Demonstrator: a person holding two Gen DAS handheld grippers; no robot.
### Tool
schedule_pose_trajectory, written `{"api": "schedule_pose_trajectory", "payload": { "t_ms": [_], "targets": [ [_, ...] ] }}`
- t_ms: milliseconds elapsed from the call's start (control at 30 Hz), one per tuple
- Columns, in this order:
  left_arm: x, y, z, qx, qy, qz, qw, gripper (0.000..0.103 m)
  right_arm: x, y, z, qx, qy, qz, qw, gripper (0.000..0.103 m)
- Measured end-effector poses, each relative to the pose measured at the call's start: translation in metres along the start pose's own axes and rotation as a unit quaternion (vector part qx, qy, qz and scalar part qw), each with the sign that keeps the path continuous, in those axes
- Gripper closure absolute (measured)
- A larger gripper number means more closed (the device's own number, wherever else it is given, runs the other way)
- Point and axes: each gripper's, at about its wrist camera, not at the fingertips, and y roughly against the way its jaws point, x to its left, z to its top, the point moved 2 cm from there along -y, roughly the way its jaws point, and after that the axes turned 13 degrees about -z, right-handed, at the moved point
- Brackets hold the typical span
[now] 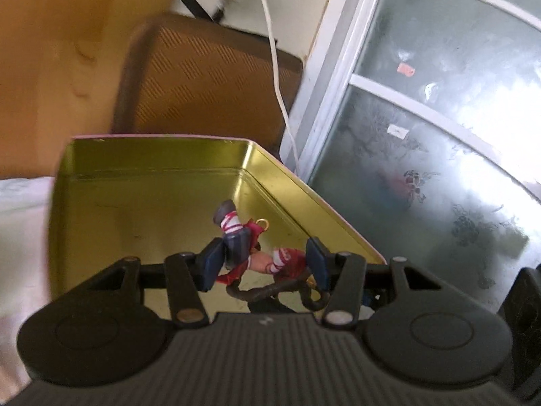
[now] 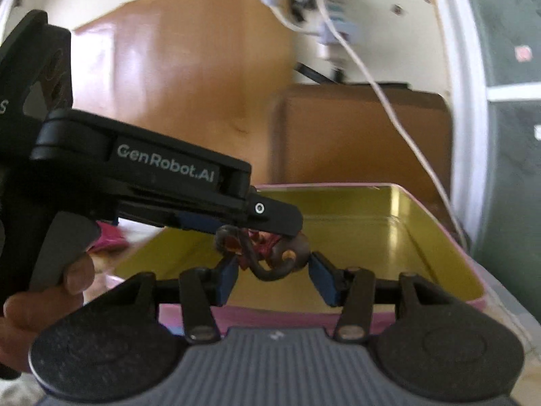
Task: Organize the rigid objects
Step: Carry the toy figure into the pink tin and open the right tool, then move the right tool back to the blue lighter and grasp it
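A toy figurine (image 1: pixel 247 247) in red, white and navy, with a dark curved base, hangs between the pads of my left gripper (image 1: pixel 265 262), which is shut on it over an open pink tin with a gold inside (image 1: pixel 152 196). In the right wrist view the left gripper (image 2: pixel 270 220) comes in from the left and holds the figurine (image 2: pixel 267 253) above the tin (image 2: pixel 389 233). My right gripper (image 2: pixel 274 274) is open just in front of the figurine's dark base, its blue pads either side, not touching.
A brown chair (image 1: pixel 209 77) stands behind the tin, with a white cable (image 1: pixel 275 64) hanging past it. A frosted glass door in a white frame (image 1: pixel 422 135) is on the right. A wooden panel (image 2: pixel 182 77) is behind on the left. White cloth (image 1: pixel 23 223) lies under the tin.
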Motion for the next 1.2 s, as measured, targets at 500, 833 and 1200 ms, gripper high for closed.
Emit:
{"api": "schedule_pose_trajectory", "payload": {
  "t_ms": [500,833,1200],
  "targets": [
    [-0.016,0.035,-0.006,0.019,-0.047,0.168,0.9846,0.041,-0.023,0.025,-0.005,-0.03,-0.069,-0.043,0.996,0.053],
    [-0.012,0.109,-0.034,0.014,-0.055,0.241,0.9689,0.039,0.023,0.076,-0.009,-0.044,-0.067,0.008,0.997,0.054],
    [0.022,0.179,-0.061,-0.013,-0.025,0.308,0.951,0.035,0.097,0.088,-0.024,0.008,-0.029,0.082,0.996,0.054]
  ]
}}
